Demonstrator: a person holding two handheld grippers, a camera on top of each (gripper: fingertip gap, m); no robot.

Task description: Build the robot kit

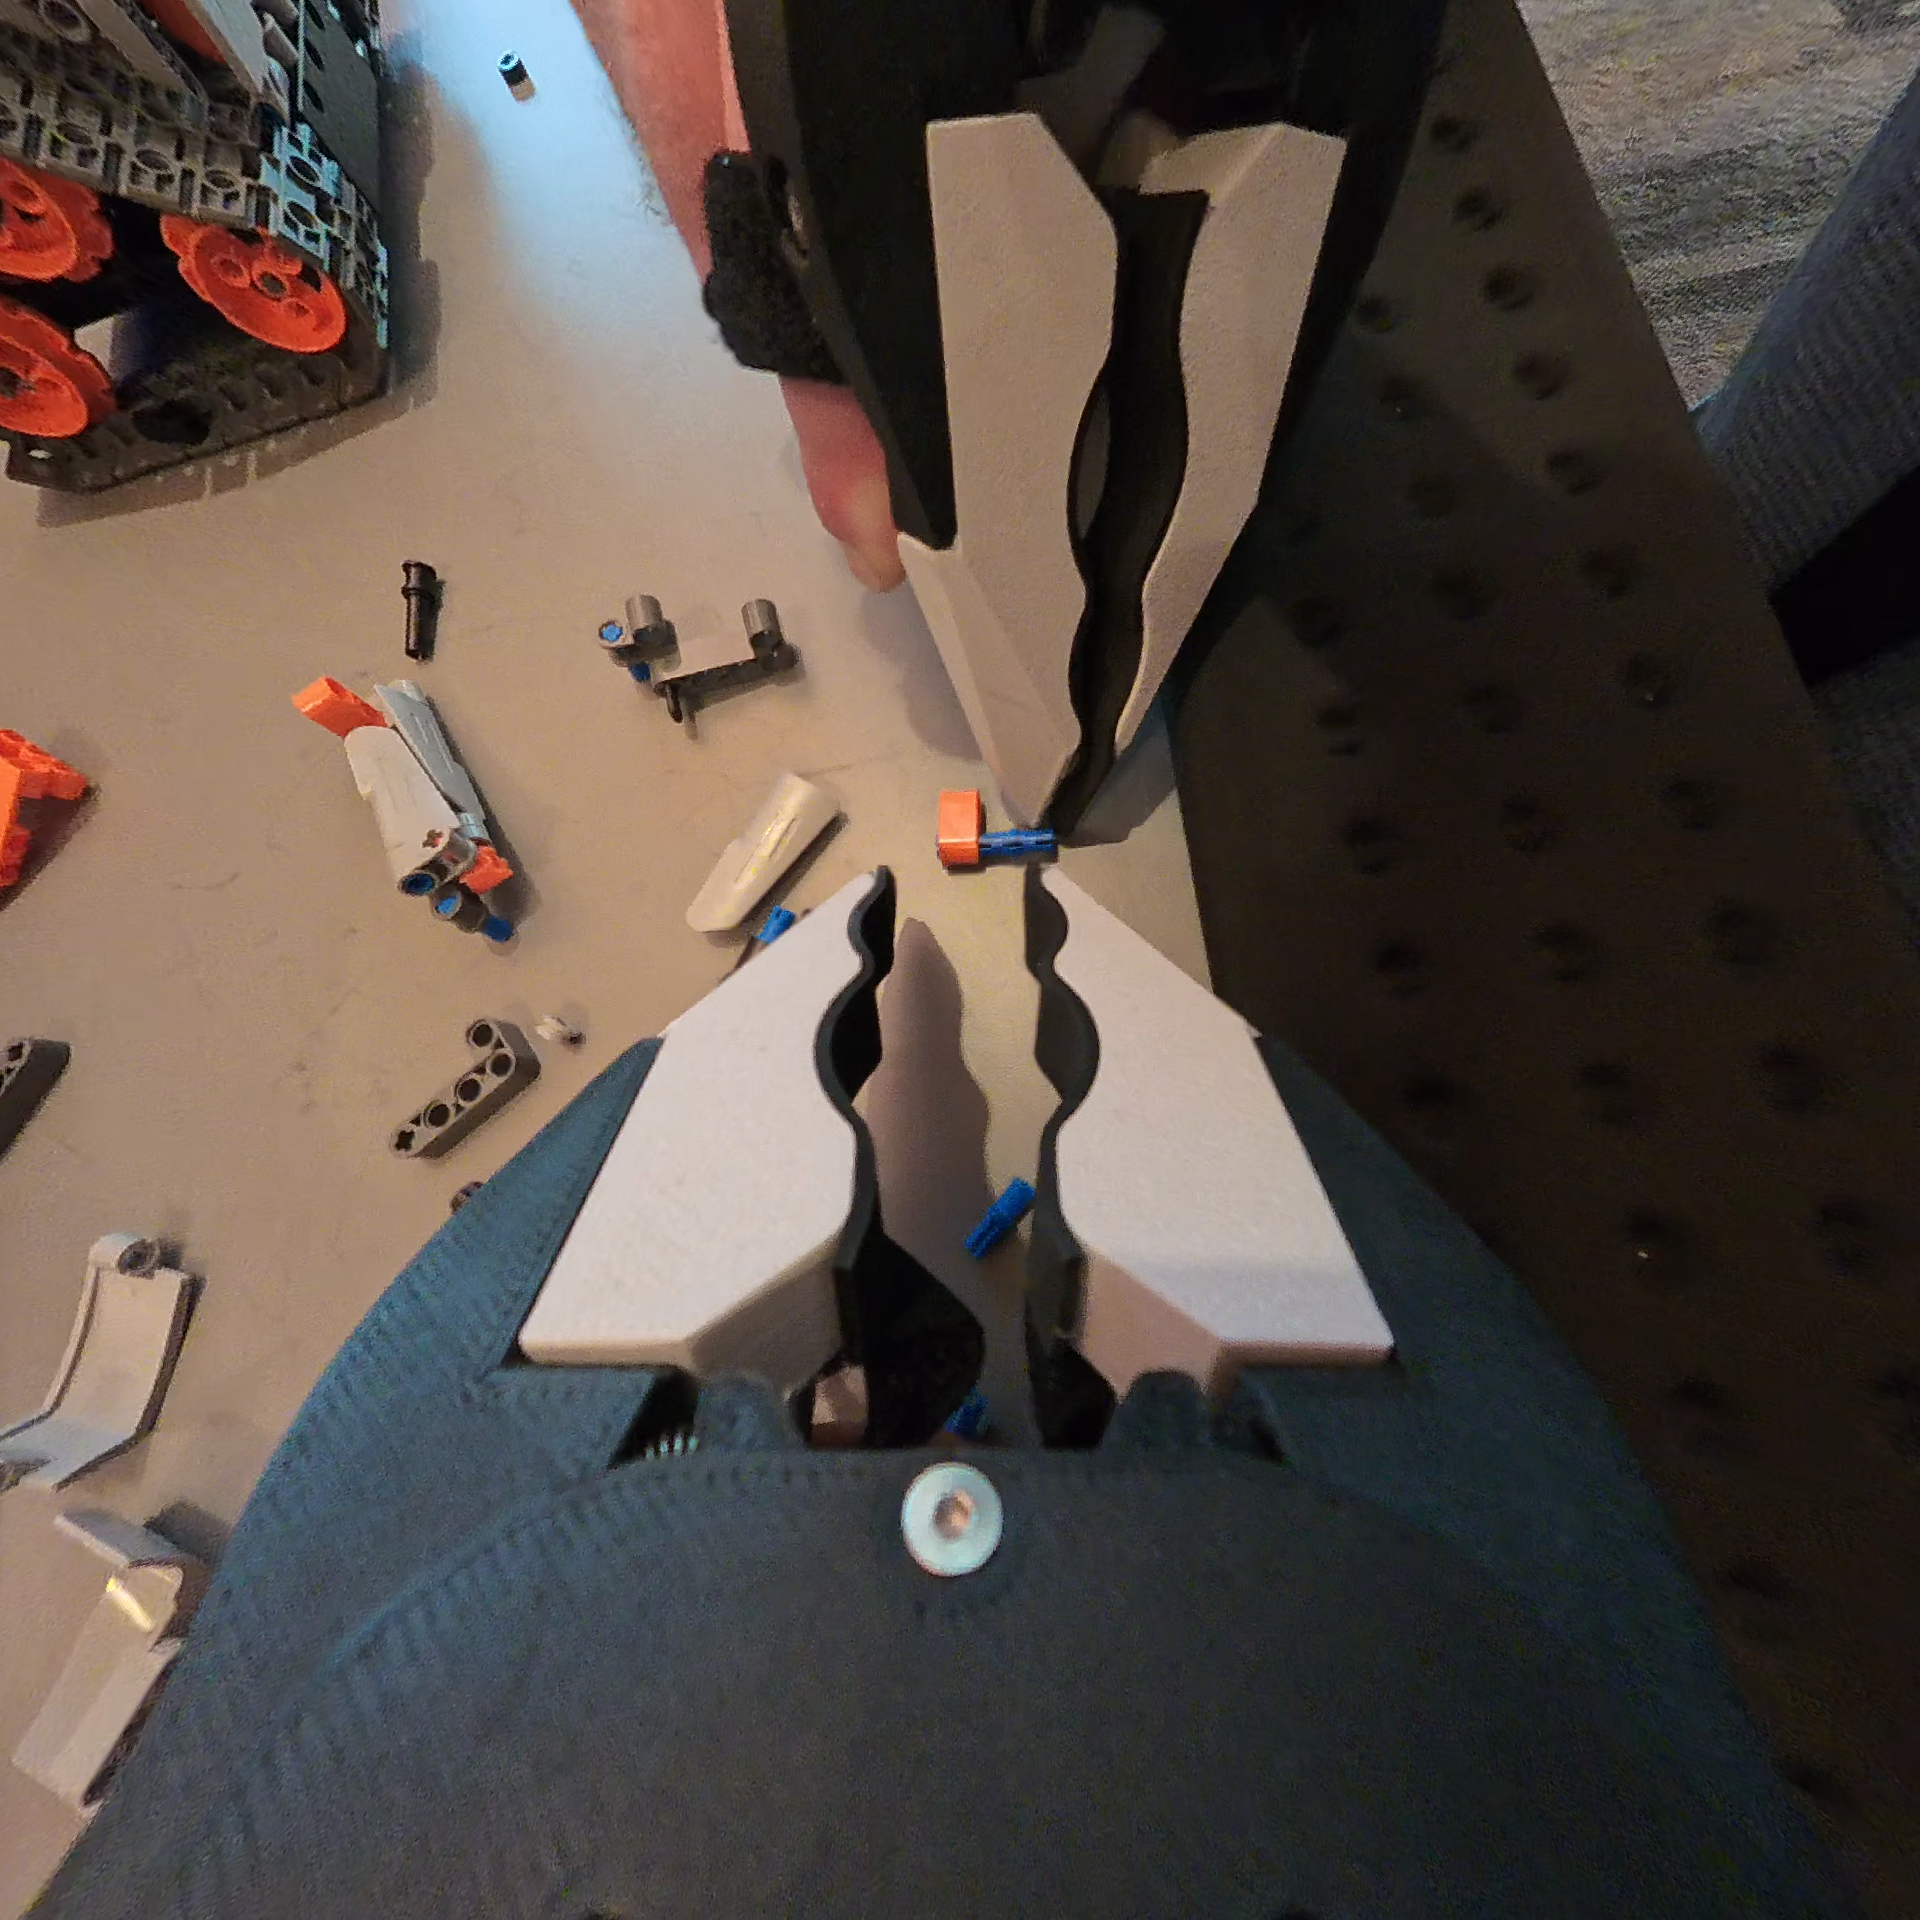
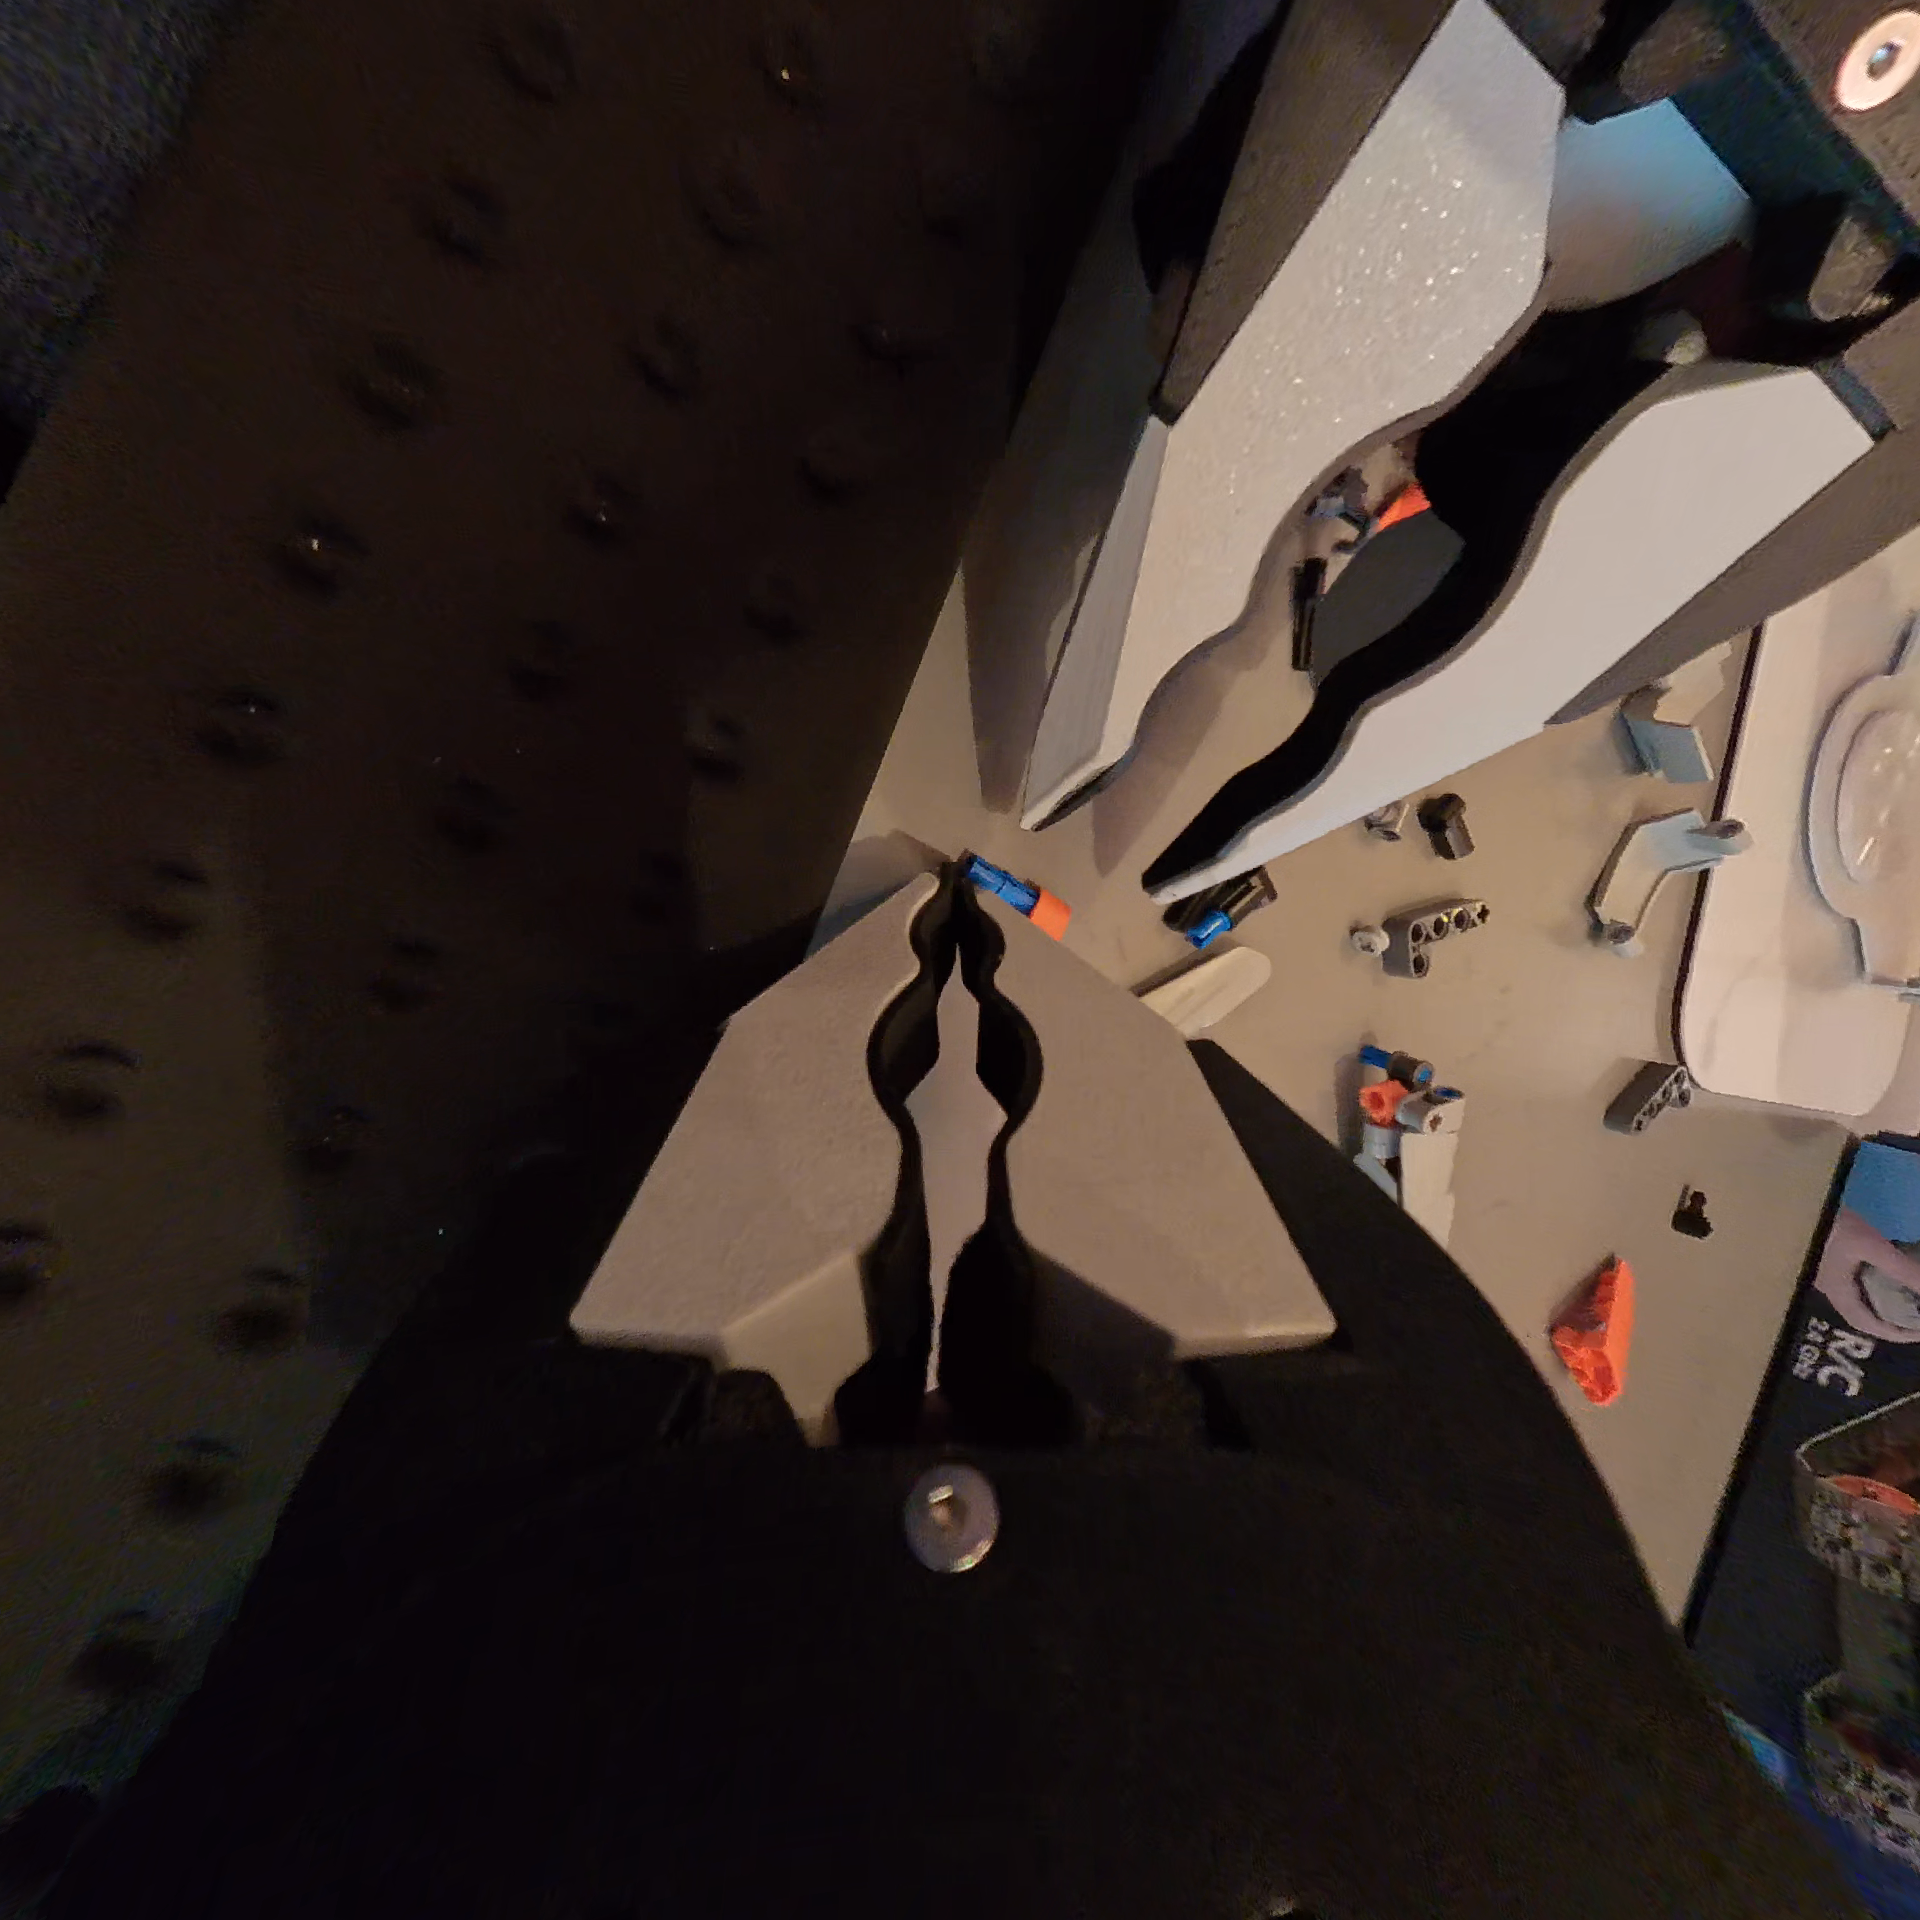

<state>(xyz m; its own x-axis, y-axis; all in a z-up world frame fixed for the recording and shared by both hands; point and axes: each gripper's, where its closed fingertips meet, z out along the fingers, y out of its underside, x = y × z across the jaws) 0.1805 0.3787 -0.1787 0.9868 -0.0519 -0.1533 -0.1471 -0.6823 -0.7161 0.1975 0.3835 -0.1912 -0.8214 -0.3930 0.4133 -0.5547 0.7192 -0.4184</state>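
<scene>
The right tool (image 2: pixel 958 883) is pressed together on the end of a blue pin (image 2: pixel 995 881), whose long axis sticks out sideways from the tips and carries an orange piece (image 2: pixel 1049 914) on its far end, just above the grey surface (image 2: pixel 1538 1351). The left tool (image 1: pixel 961 883) is spread and holds nothing; the pin with the orange piece (image 1: pixel 958 826) lies just ahead of its tips, crosswise to its fingers. A loose blue pin (image 1: pixel 1000 1216) lies on the surface between those fingers, and a white curved panel (image 1: pixel 764 852) sits just off the left finger.

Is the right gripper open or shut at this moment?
Shut. The right gripper has its fingertips pressed together on the blue pin, which carries an orange piece. The left gripper is open beside it.
</scene>
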